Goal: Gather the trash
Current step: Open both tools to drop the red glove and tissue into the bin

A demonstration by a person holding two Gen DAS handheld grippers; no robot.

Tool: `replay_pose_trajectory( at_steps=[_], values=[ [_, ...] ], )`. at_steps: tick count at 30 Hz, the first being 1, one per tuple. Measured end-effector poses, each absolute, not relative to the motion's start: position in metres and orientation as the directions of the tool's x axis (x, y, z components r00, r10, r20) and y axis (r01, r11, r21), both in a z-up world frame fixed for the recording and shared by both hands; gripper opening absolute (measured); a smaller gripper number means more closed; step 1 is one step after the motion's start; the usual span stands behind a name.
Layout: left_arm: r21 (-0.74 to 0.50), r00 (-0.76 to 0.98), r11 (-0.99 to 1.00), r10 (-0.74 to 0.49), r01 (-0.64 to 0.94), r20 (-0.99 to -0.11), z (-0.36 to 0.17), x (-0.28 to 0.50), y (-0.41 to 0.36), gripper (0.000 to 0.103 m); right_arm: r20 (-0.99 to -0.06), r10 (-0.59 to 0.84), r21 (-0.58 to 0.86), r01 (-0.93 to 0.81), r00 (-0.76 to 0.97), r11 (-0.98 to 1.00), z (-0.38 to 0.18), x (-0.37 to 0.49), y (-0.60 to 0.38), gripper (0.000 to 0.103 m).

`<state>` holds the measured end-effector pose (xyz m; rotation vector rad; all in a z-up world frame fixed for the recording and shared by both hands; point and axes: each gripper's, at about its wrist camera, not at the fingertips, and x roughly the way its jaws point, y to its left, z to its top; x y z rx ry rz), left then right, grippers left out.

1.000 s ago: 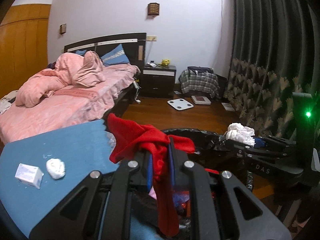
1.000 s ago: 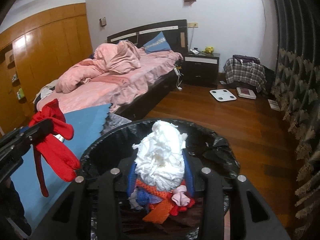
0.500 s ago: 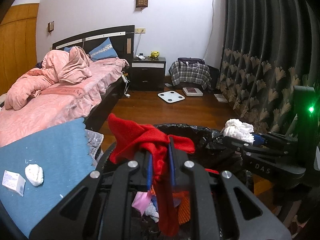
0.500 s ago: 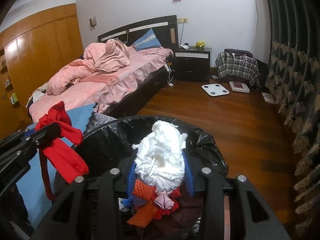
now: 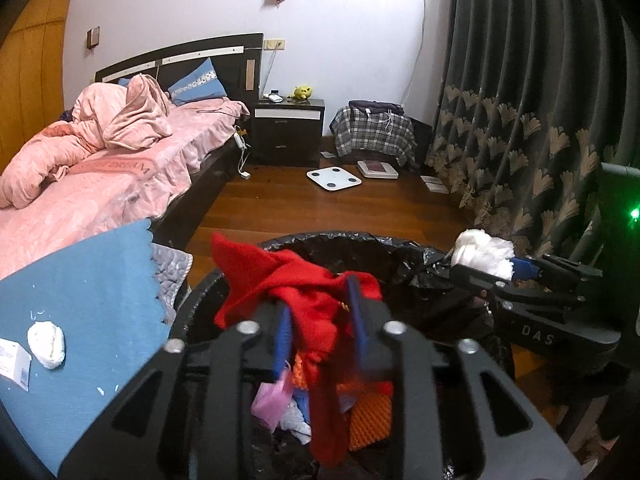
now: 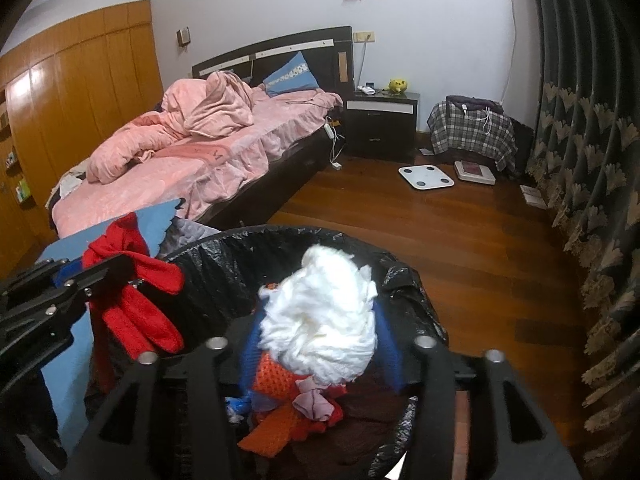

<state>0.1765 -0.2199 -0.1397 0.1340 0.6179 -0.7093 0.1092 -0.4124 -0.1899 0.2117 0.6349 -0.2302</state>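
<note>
I see both grippers over black-lined bin (image 6: 404, 280). Left gripper (image 5: 320, 322) jaws just opening, red cloth (image 5: 296, 288) loose between them. Right gripper (image 6: 318, 340) jaws just opening too, white wad (image 6: 324, 316) between them, above bin.

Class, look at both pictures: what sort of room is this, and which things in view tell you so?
Almost certainly a home bedroom. A bed with rumpled pink bedding and a blue pillow stands against the wall, a dark bedside cabinet sits next to it, and long patterned curtains hang on the right.
</note>
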Motion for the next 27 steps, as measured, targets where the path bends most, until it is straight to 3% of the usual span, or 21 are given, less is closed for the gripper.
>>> replay_pose_trajectory(
  at_steps=[9,27],
  values=[
    [-0.124,0.607,0.781,-0.564,0.612,-0.56,-0.137,0.181,-0.201,0.066,-0.587,-0.178,0.089,0.282,0.79,0.955,-0.187,0.102,-0.408,0.094],
    [-0.171,0.494,0.739,-0.584,0.651,-0.644,-0.157,0.184,-0.202,0.07,-0.585,-0.209,0.102,0.327,0.784,0.939,-0.182,0.094,-0.42,0.096]
  ],
)
